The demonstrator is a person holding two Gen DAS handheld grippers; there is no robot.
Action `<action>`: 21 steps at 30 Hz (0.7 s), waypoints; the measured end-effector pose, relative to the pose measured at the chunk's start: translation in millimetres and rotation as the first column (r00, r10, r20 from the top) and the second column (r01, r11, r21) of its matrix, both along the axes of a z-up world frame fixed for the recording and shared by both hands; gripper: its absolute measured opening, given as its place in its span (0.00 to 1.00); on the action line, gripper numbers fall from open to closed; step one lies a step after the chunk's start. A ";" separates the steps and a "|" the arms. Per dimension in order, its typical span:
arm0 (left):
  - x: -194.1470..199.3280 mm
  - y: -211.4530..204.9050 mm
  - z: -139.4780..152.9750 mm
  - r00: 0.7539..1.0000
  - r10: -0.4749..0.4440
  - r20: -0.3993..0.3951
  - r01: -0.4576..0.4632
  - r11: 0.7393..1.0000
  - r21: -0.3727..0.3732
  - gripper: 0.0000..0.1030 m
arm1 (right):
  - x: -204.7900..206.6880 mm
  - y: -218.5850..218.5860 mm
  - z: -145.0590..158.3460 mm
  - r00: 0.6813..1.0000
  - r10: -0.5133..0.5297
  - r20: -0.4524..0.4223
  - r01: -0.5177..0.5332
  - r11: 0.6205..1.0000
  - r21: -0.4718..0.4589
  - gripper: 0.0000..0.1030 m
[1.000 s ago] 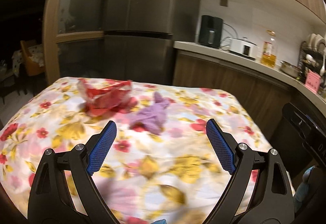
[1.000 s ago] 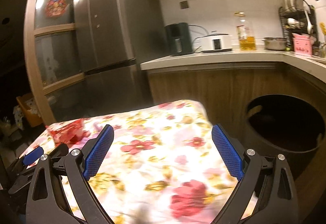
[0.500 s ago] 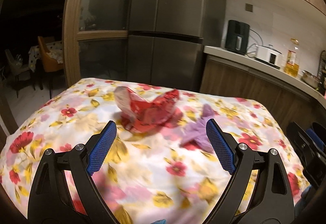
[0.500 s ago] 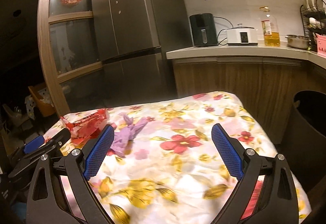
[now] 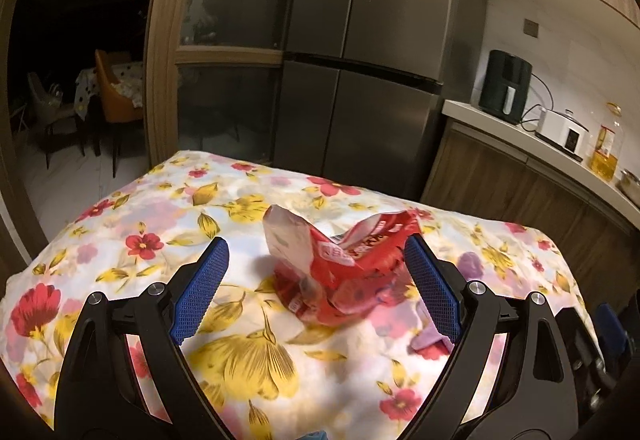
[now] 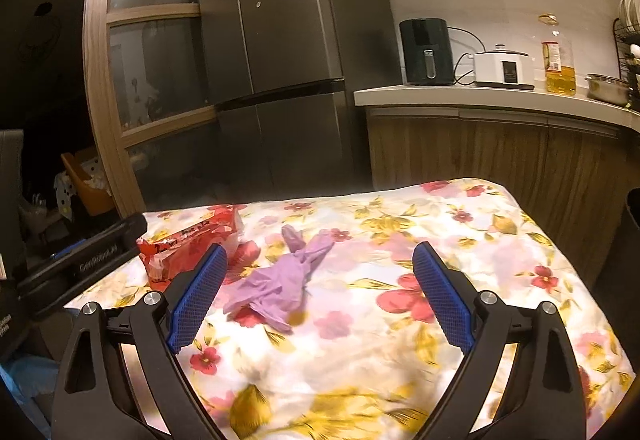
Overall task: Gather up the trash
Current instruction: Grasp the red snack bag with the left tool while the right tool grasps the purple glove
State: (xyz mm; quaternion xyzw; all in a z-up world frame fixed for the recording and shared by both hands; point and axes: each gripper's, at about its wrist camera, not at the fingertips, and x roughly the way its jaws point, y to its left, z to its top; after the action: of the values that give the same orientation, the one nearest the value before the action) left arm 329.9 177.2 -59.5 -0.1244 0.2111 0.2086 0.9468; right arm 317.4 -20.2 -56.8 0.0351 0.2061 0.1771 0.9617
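Left wrist view: the left gripper (image 5: 316,282) stands wide open with nothing held, its blue pads either side of a crumpled red wrapper (image 5: 344,272) that lies on the flowered cloth (image 5: 160,224) covering the bench, towards its left edge as the right wrist view shows it. The wrapper is not yet between the pads; it sits just ahead of them, its torn pale flap standing up.

In the right wrist view the right gripper (image 6: 320,294) is also spread wide and empty, aimed at a purple glove (image 6: 284,280) lying limp near the middle of the cloth, just beside the wrapper (image 6: 188,248). The black bin (image 6: 630,232) shows at the far right, off the bench's right edge.

The risks, as I judge them: the wrapper is light and springy, so a pad nudging it before closing could push it towards the left edge and off. Closing too low could pinch the soft cloth along with the trash and drag it, shifting the glove. The glove is flat and slack; a shallow grasp may catch only a finger of it and let it slip. The two grippers work close together, so they may collide.
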 end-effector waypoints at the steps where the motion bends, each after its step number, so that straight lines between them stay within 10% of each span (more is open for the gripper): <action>1: 2.5 2.4 -1.1 1.000 0.001 -0.003 -0.001 1.000 -0.002 0.85 | 2.3 4.4 -1.7 1.000 0.002 0.000 -0.002 1.000 -0.008 0.88; 11: 19.0 13.5 -18.4 0.999 -0.023 -0.044 0.022 0.999 -0.028 0.73 | 21.1 29.8 -12.6 1.000 -0.005 -0.014 0.005 1.000 -0.028 0.87; 21: 23.8 17.9 -29.9 0.995 -0.083 -0.051 0.079 0.994 -0.079 0.34 | 36.1 40.2 -24.8 0.997 -0.016 -0.073 0.013 0.999 -0.032 0.83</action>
State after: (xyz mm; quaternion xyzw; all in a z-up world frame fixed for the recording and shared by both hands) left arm 353.7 195.1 -89.4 -0.1466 0.2492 0.1650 0.9430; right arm 353.6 20.1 -81.6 0.0280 0.2438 0.1654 0.9552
